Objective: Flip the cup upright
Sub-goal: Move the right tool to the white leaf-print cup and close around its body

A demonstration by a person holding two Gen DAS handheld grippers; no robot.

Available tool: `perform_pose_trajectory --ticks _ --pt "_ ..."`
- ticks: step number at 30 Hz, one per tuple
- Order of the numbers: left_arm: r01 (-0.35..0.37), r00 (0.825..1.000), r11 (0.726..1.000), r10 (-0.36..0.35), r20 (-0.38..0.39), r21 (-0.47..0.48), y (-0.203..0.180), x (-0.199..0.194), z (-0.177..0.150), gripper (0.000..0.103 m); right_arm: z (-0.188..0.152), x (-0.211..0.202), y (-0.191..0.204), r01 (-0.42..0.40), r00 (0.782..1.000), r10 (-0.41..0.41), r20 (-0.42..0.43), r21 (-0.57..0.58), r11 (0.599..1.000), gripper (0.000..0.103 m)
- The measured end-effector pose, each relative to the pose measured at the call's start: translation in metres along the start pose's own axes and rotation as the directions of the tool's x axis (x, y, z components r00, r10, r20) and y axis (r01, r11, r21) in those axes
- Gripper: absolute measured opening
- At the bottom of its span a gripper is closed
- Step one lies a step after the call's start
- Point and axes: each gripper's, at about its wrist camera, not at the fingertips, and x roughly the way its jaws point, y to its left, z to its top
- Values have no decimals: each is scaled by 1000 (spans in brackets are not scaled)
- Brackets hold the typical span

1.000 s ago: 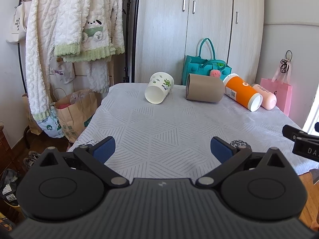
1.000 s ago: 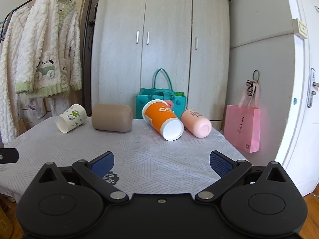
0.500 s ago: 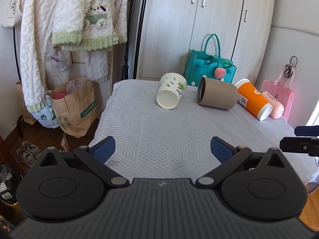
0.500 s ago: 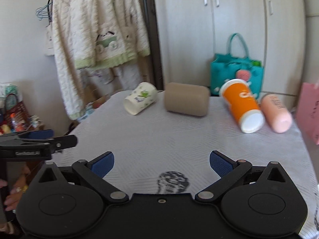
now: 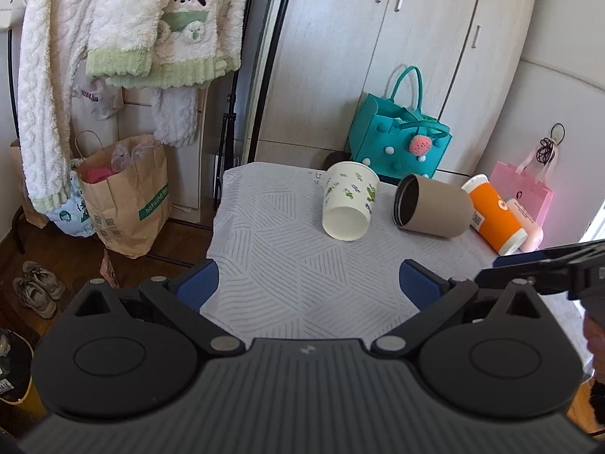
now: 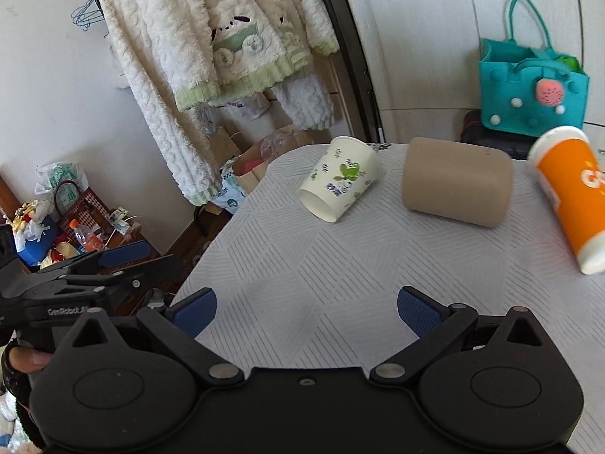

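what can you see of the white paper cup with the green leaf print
The white paper cup looks like thin paper, printed with green leaves and small dark marks. It lies tipped on its side on the patterned table cover, open mouth toward the cameras, plain white inside, apparently empty. It is at the left end of the row, beside the brown cup with a gap between them. Neither gripper touches it.

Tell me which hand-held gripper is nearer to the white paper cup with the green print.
Left, by a slight margin. The left hand-held gripper faces the paper cup almost head-on, open. The right hand-held gripper, also open, sits farther right, the cup ahead. Neither touches it.
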Motion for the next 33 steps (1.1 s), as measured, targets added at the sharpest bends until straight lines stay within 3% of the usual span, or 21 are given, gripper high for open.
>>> perform_pose_trajectory --ticks 10,15,18,24,33 --pt "78 996 996 -79 -41 -31 26 31 18 103 45 52 -5 -4 999 7 -47 61 998 103" --pt "79 995 997 -80 -59 -21 31 47 18 102 64 72 -26 -67 997 75 -36 184 981 95" --pt "120 991 993 -119 -67 5 27 55 15 102 75 86 -34 -65 995 79 -54 228 972 94" --pt "161 985 986 -158 -67 39 16 75 16 102 84 114 -41 -27 993 56 -108 250 968 93" --pt "192 979 980 -187 -84 50 7 96 18 102 88 141 -51 -36 987 84 -136 319 947 93"
